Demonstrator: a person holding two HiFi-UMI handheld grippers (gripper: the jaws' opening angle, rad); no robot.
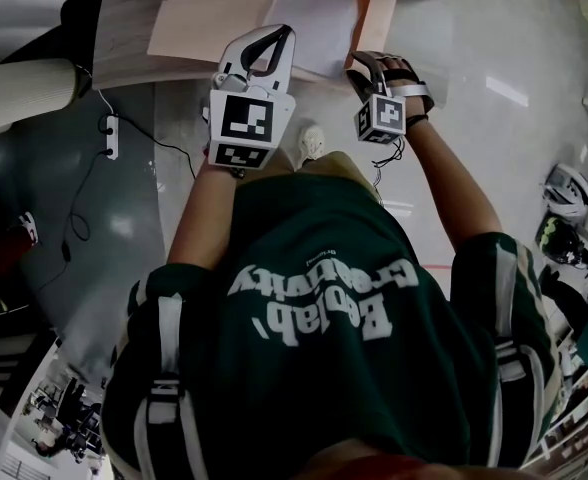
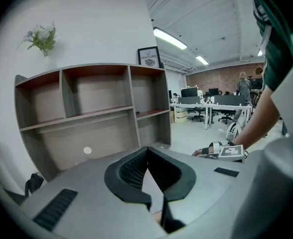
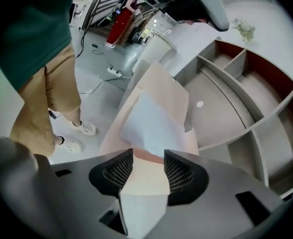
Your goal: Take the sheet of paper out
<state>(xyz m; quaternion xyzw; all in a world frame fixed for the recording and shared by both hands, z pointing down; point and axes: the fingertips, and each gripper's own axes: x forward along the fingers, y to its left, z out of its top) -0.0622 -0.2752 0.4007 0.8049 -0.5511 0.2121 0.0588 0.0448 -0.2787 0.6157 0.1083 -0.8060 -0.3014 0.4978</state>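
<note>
Sheet of paper (image 1: 314,13) is lying white side up on a peach folder (image 1: 194,18), which sits on the counter (image 1: 124,43) right in front of the person. So it's not out yet, it's on top of the folder with the folder's edges showing around it.

The right gripper (image 1: 366,66) is at the sheet's right edge, angled down. From the right gripper view its fingers (image 3: 179,173) are clearly spread apart. The peach folder and the white sheet show in the gap between them, but the pads aren't pressing on either, so it's released and holding nothing.

The left gripper (image 1: 272,48) is over the near edge of the folder, about where the sheet's left side starts. In the left gripper view its fingers (image 2: 131,171) are closed tip to tip. There's a pale bit visible in the gap behind the tips, but it's hard to say if anything thin is pinched there. That view mostly looks at an empty wooden shelf unit (image 2: 86,113) at the back of the counter.
</note>
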